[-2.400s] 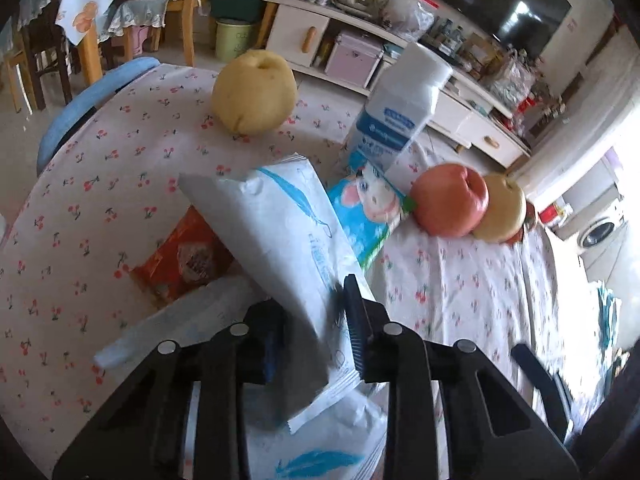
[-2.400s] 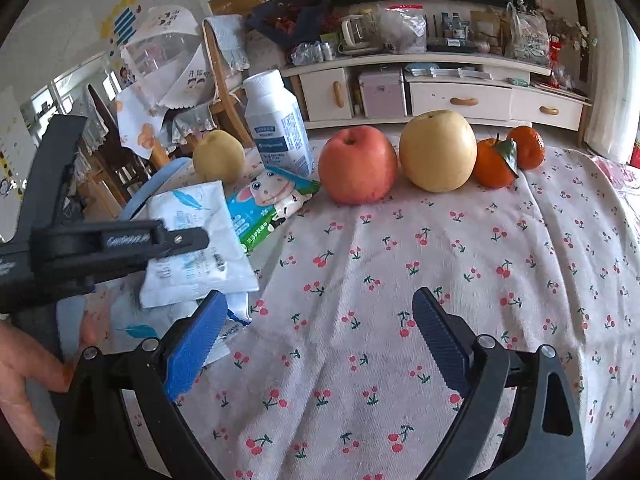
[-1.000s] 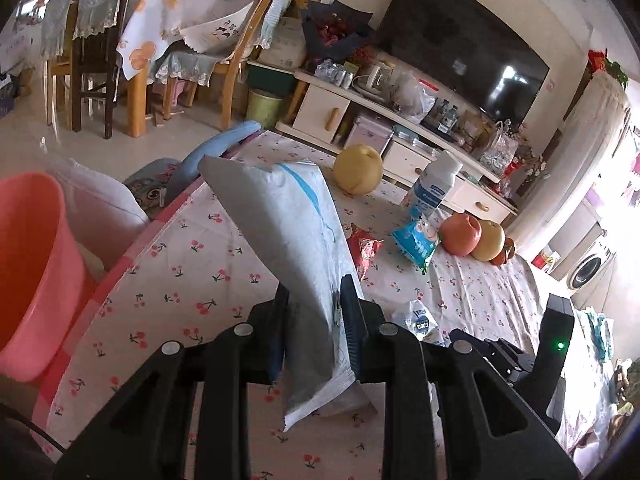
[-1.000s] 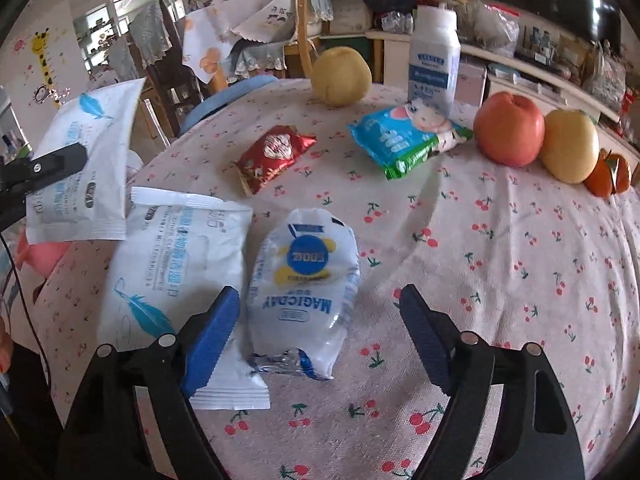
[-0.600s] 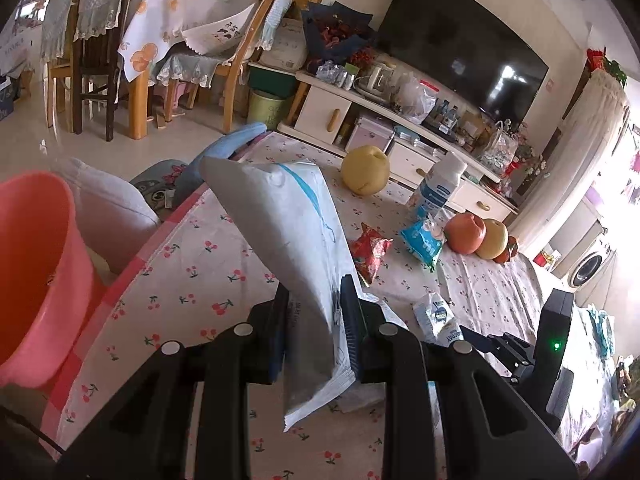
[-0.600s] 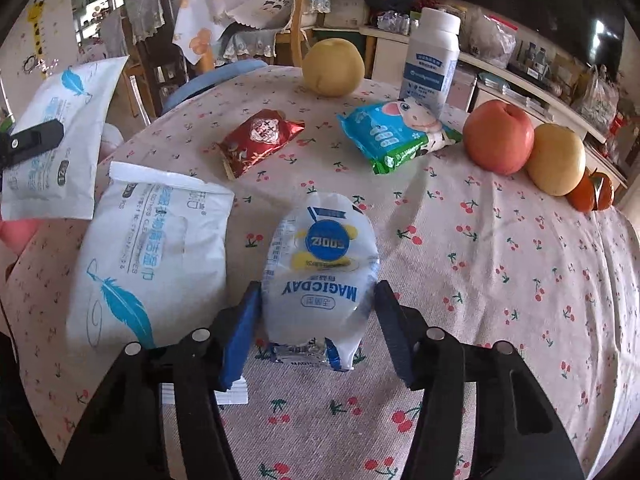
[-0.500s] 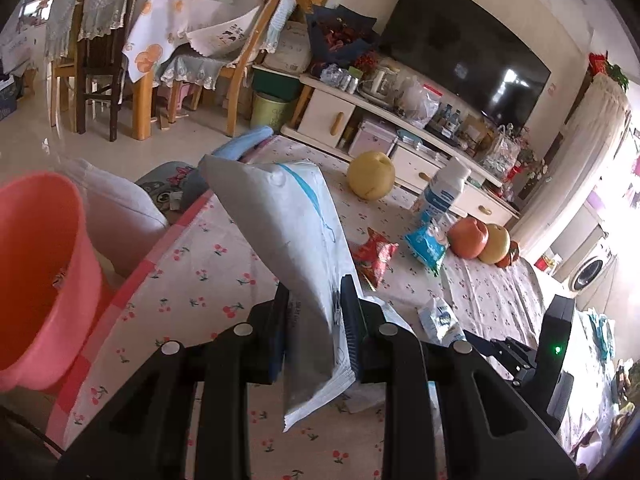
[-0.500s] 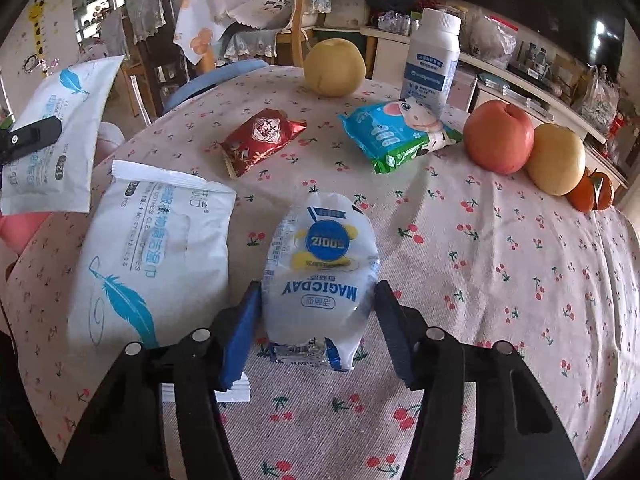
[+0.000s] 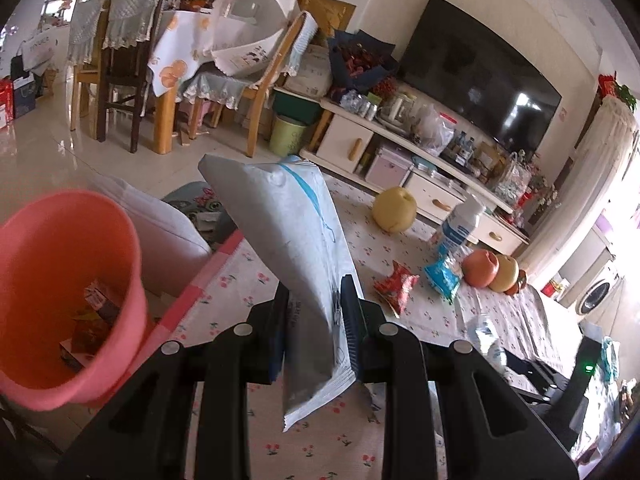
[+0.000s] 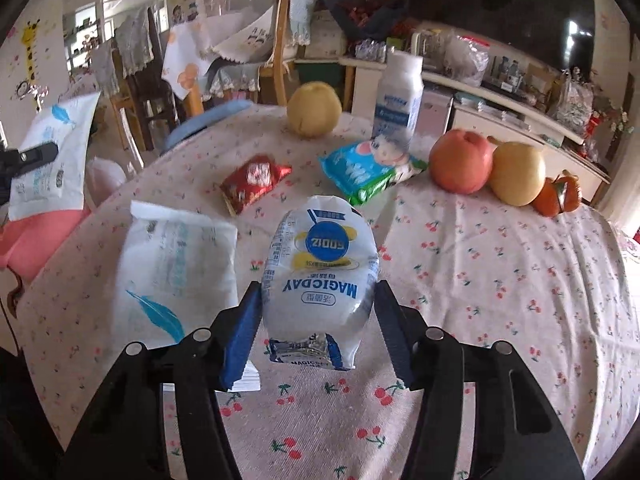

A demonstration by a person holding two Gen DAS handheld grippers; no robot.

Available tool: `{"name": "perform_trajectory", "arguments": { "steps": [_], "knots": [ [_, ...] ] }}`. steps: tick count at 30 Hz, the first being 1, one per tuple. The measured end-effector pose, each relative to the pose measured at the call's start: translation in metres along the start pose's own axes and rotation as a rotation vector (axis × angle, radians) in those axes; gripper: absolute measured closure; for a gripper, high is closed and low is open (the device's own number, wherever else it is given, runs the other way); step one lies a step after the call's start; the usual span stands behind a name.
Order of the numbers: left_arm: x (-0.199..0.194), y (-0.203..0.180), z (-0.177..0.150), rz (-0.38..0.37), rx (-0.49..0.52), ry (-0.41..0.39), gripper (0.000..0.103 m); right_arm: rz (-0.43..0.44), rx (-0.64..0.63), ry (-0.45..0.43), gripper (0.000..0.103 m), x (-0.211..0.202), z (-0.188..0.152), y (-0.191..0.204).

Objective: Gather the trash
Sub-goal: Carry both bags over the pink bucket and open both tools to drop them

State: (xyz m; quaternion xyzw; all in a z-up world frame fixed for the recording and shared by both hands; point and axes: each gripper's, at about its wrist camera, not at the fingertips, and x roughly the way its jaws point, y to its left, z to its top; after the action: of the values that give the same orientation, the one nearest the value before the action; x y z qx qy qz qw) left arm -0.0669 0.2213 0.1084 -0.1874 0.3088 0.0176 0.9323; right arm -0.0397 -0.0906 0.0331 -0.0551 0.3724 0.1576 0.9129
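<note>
1. The right gripper (image 10: 316, 320) is now clamped on the white MAGICDAY packet (image 10: 320, 276). A second ago its jaws were spread wide around the packet as it lay on the table; they have just been closing, and both pads are pressed into its sides. The packet looks lifted a bit off the cherry-print tablecloth (image 10: 500, 280), tail end hanging free, so this piece of trash is counted as picked.

2. The left gripper (image 9: 316, 312) is kept pinched tight on the flat white pouch with the blue feather (image 9: 296, 252), same grip as in the earlier views. What's changed is the background: the pink bucket (image 9: 120, 240) is seen much bigger and closer at the left, past the table's left edge, with some wrappers already in it. Best guess, the pouch is being carried over for dropping.

3. Pose-wise, both tools are tilted down and forward. The pouch is held upright above the table's left edge, not yet over the bucket mouth.

4. Left on the table: a second feather pouch (image 10: 176, 264) near the left edge, a red snack wrapper (image 10: 252, 184) and a blue-green packet (image 10: 368, 168) mid-table. The fruit at the far edge presumably isn't trash.
</note>
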Motion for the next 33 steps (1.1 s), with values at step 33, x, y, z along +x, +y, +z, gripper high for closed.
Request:
{"name": "perform_trajectory", "arguments": {
  "steps": [33],
  "knots": [
    [-0.060,0.165,0.034,0.198,-0.349,-0.160,0.076,0.356,-0.315,-0.141,0.045,-0.049,0.082,0.270]
  ]
}}
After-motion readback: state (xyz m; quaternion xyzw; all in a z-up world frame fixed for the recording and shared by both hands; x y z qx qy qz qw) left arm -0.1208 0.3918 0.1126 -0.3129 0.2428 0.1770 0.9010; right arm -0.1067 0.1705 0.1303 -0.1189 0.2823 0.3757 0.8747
